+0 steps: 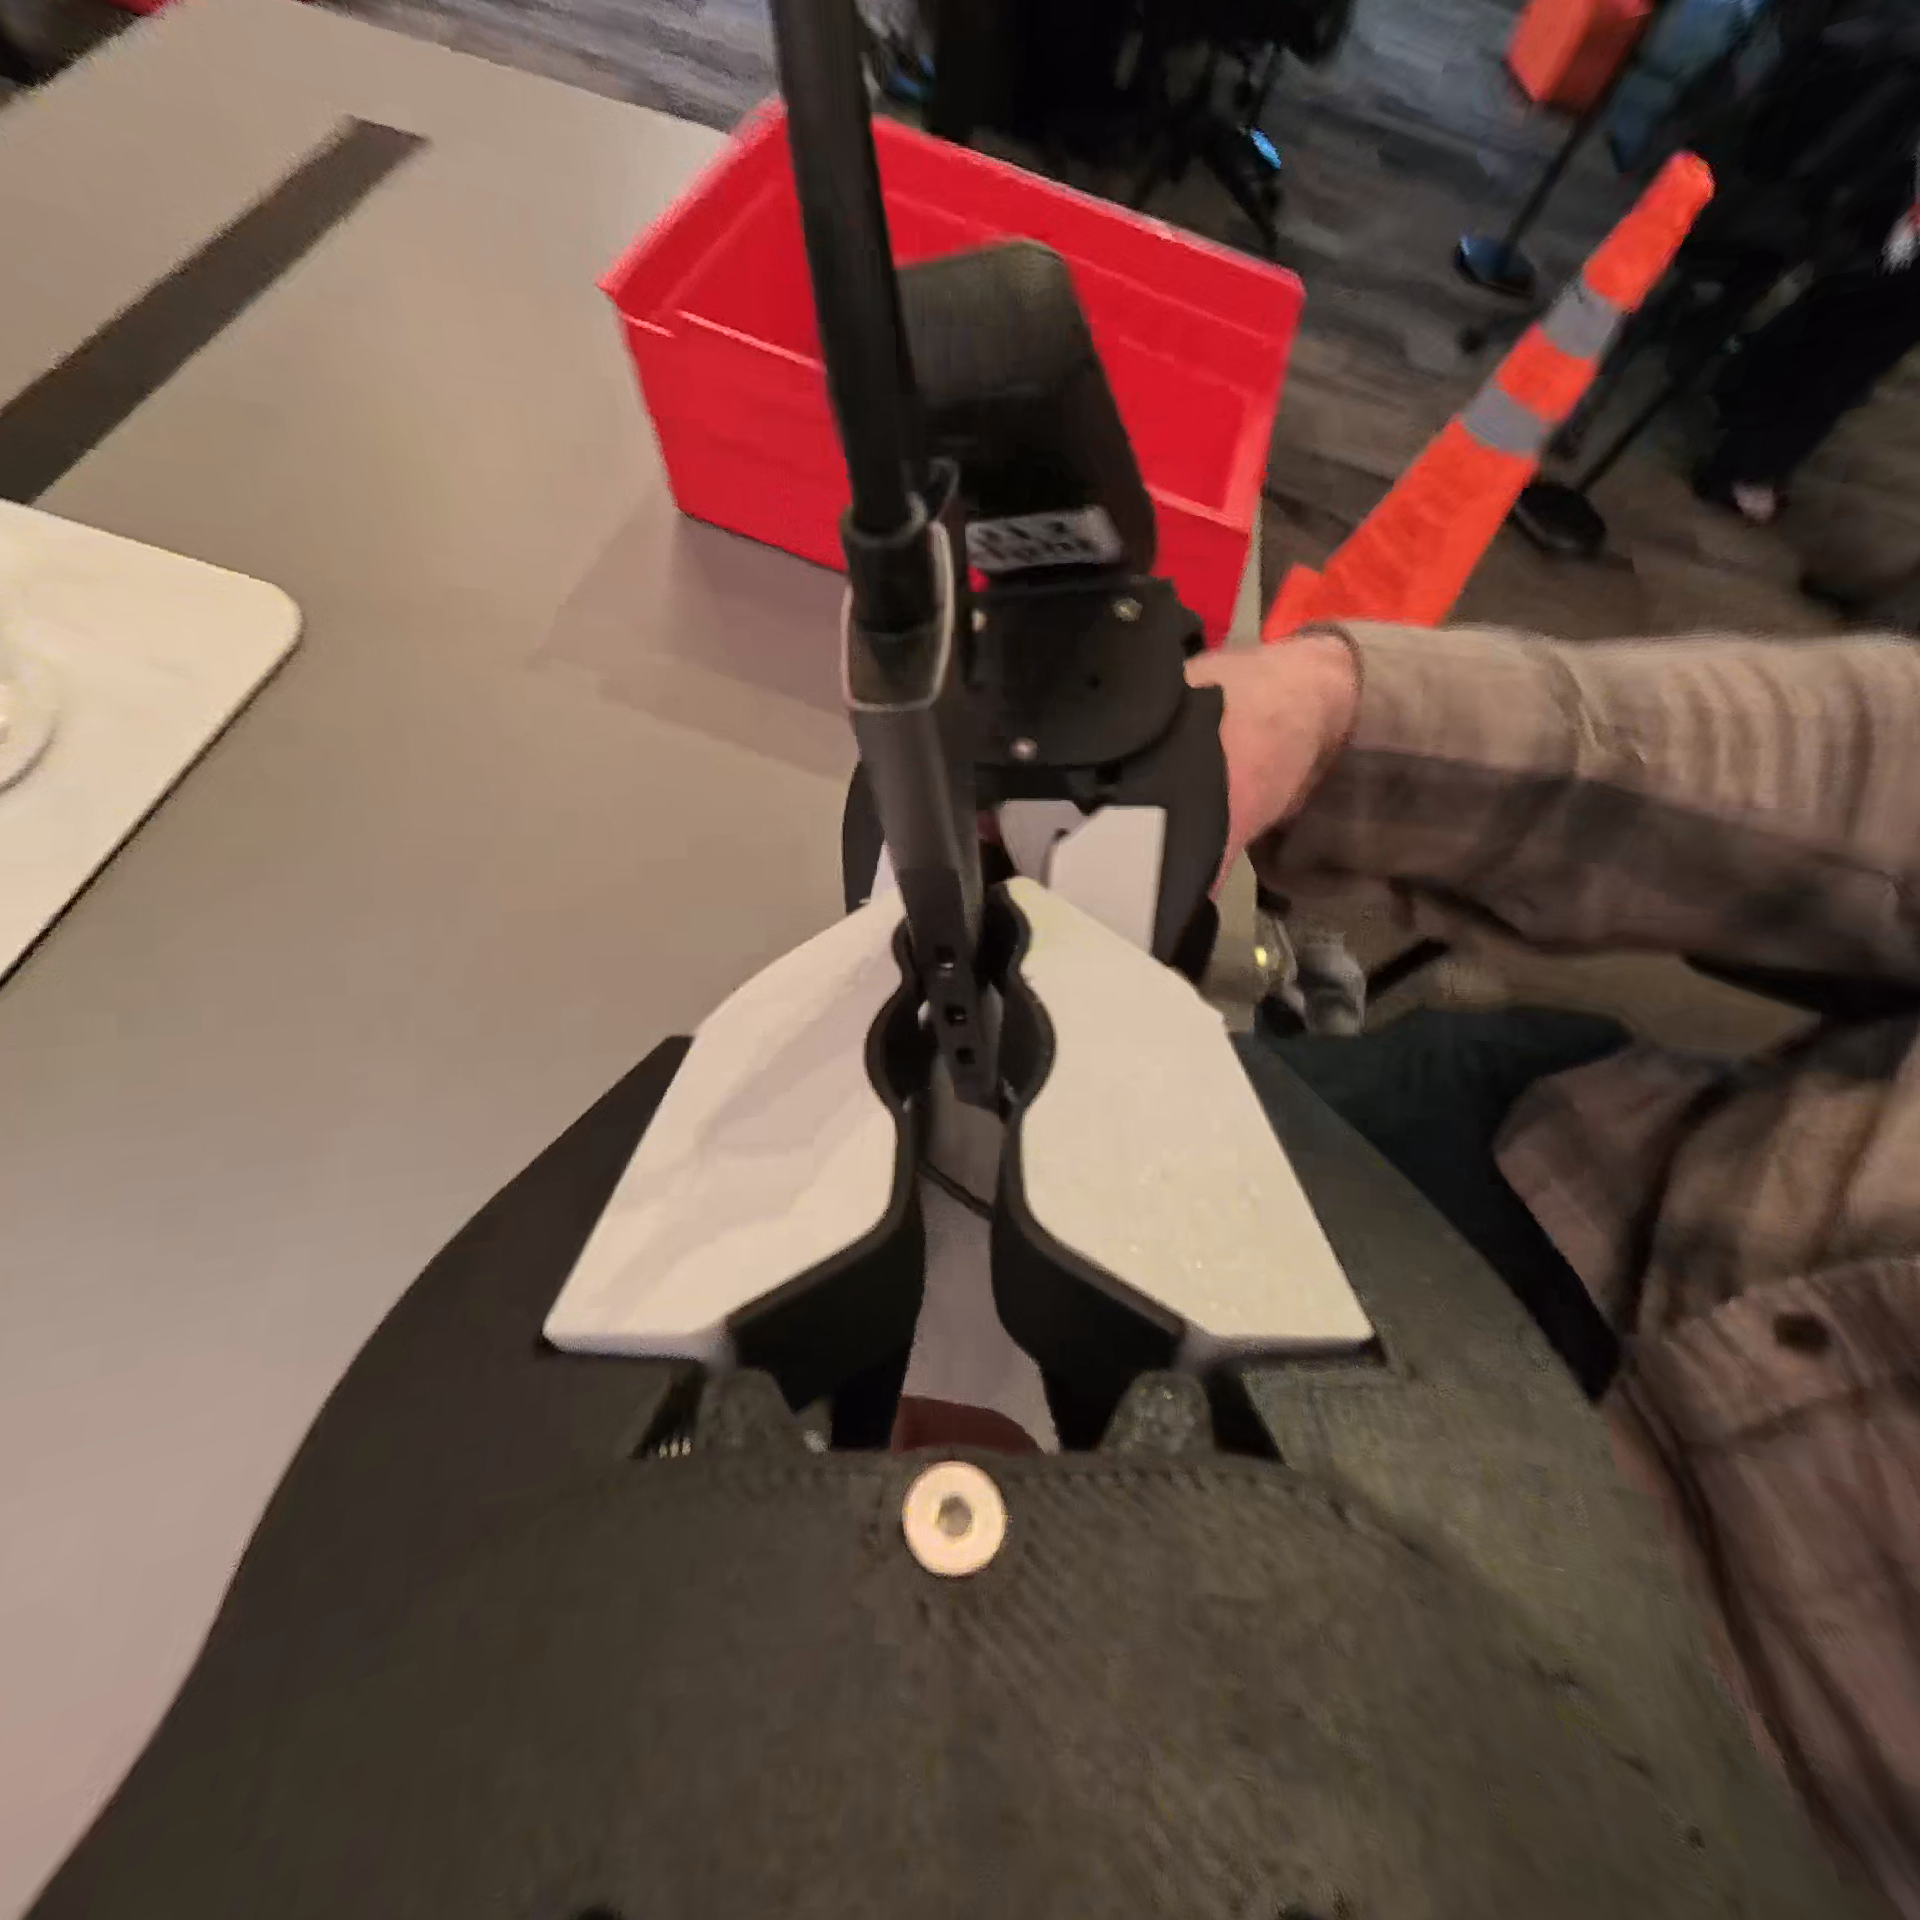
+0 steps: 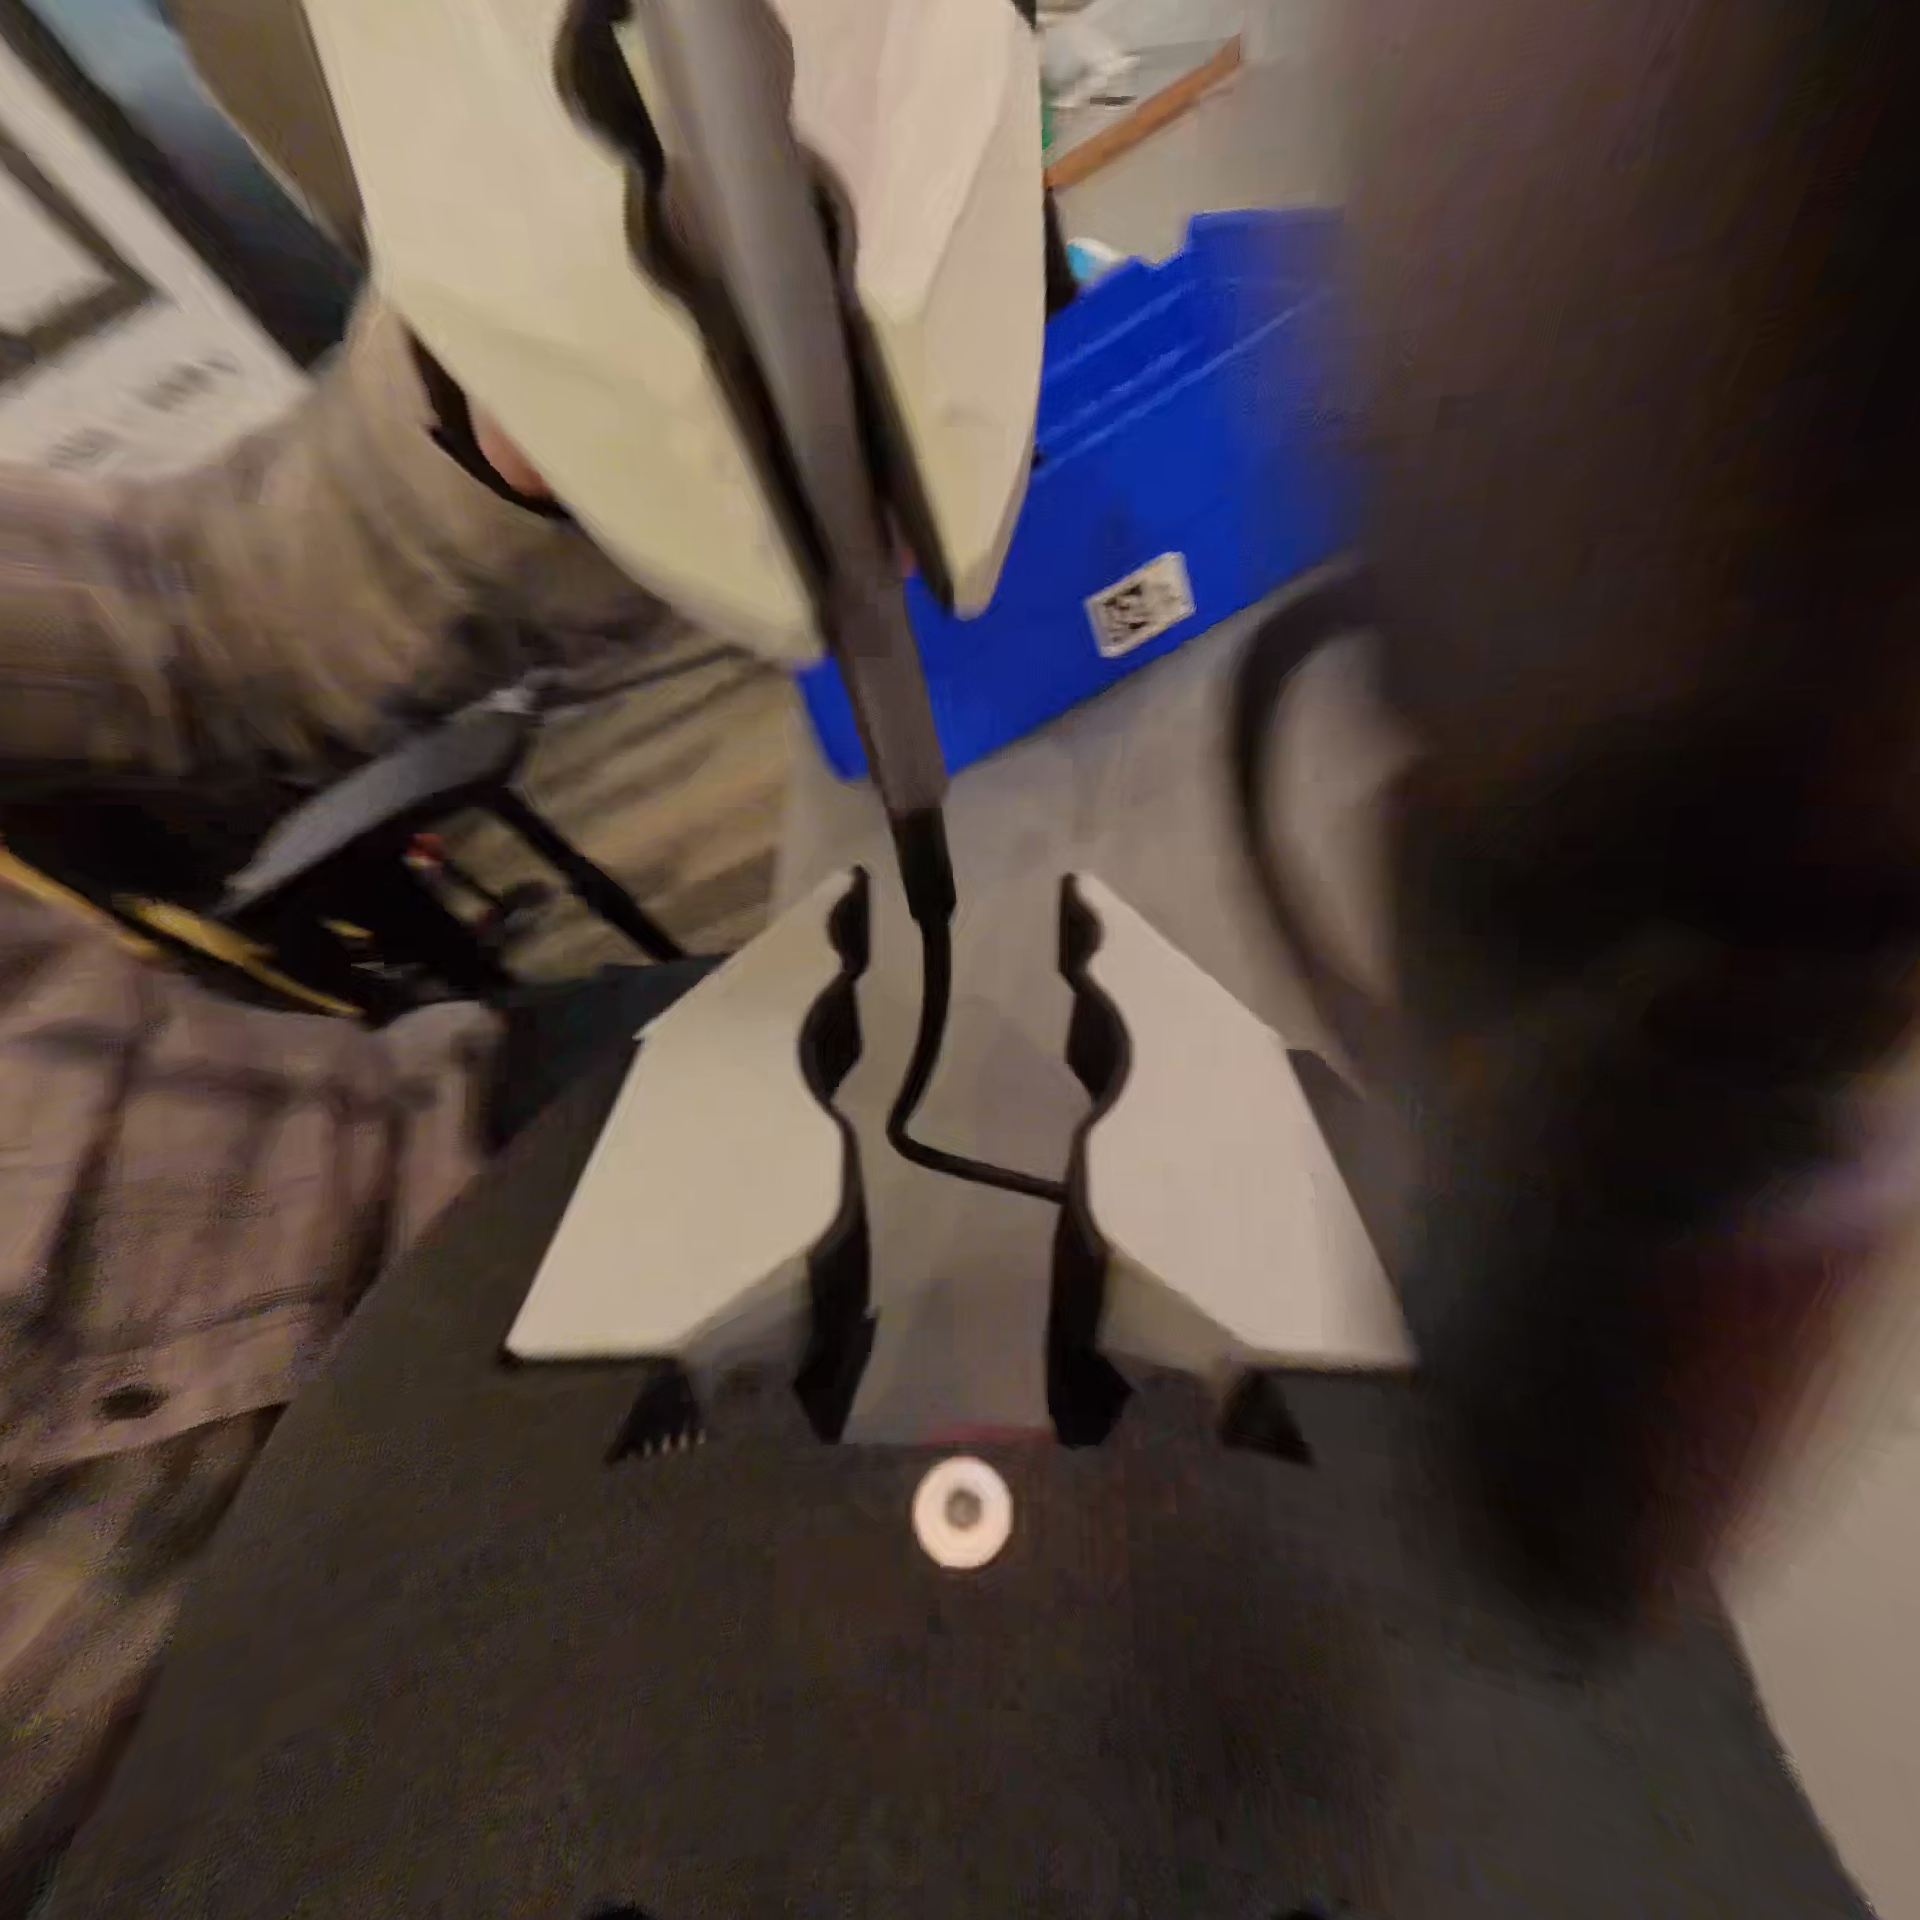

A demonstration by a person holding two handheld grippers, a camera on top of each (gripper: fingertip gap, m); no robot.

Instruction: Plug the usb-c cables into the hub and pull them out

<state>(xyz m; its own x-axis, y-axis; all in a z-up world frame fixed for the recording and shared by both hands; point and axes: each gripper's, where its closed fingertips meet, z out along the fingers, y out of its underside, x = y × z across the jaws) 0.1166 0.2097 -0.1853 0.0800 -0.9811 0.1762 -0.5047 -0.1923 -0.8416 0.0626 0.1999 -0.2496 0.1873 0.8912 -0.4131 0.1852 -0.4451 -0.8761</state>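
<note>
Clamping hub (image 1: 951, 997), left hand-held gripper (image 1: 954, 1023)

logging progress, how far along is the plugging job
Done: left gripper is shut on the hub. In hand: right gripper is open around a thin black cable, not gripping it. Left: the hub's visible side ports look empty, so plugging and unplugging seem to remain.

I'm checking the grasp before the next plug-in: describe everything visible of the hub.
The hub is a slim, dark grey bar, seemingly metal, with small ports along one narrow edge. It stands nearly upright, clamped between the shut fingers of the left gripper. A black cable leaves its far end; the right wrist view shows that cable sagging between the open right gripper fingers.
</note>
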